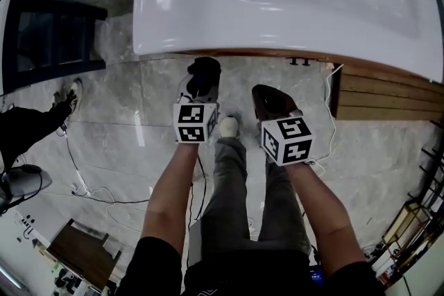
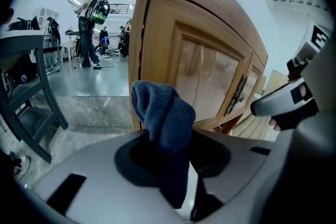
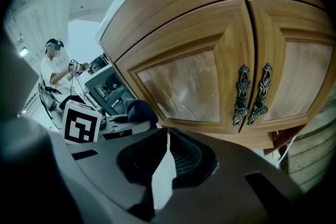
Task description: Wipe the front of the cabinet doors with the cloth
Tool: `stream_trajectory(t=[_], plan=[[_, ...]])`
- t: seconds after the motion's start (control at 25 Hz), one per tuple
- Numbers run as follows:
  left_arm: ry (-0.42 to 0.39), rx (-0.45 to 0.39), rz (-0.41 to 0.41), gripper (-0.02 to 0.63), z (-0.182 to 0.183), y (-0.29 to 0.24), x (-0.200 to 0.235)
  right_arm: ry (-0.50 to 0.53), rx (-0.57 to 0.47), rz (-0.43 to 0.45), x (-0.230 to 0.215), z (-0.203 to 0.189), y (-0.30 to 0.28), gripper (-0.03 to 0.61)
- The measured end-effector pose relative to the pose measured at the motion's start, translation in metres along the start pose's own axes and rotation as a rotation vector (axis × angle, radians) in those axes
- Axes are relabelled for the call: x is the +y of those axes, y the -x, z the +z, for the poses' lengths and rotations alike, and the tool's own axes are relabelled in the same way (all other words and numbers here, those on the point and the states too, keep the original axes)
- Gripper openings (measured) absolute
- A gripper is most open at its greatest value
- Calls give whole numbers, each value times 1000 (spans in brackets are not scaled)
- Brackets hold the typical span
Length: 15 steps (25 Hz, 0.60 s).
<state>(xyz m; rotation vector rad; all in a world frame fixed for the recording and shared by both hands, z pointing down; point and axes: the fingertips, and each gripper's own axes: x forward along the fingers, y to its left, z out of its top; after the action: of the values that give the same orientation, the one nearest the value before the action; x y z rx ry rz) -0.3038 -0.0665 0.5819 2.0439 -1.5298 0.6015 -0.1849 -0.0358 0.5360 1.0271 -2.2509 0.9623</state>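
Observation:
A dark blue cloth [image 2: 164,119] bunches up between the jaws of my left gripper [image 2: 168,139], which is shut on it. The cloth hangs just short of the left wooden cabinet door [image 2: 207,73], apart from it. In the right gripper view both cabinet doors [image 3: 184,78] show, with two ornate metal handles [image 3: 252,94] at the middle seam. My right gripper [image 3: 167,138] is shut with nothing in it, low in front of the left door. The cloth [image 3: 140,111] shows there too. From the head view, the left gripper [image 1: 202,76] and right gripper [image 1: 269,100] reach under the white basin top [image 1: 229,3].
A black frame [image 1: 48,38] stands to the left on the marble floor. Cables [image 1: 87,187] trail across the tiles. A person's shoe [image 1: 69,97] is at the left. Wooden slats [image 1: 388,97] lie to the right of the cabinet. Other people stand far back [image 2: 89,26].

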Motion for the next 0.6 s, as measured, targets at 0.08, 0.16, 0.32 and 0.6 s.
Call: stream_trajectory(t=[0.08,0.16,0.32,0.6], plan=[[4,15,14,130,-5,-2,5,7,2,-4,-1,1,-6,41],[12,21,18,130,-8,-5,7,13,4,-5,-3,2,-9,41],[11,28,11,130,-7,-13,5,7,7,-15,-10,-2,-5,41],[-11,38,6,130,-4,-29,-14,-13,-11,-64,-36,-6,13,41]])
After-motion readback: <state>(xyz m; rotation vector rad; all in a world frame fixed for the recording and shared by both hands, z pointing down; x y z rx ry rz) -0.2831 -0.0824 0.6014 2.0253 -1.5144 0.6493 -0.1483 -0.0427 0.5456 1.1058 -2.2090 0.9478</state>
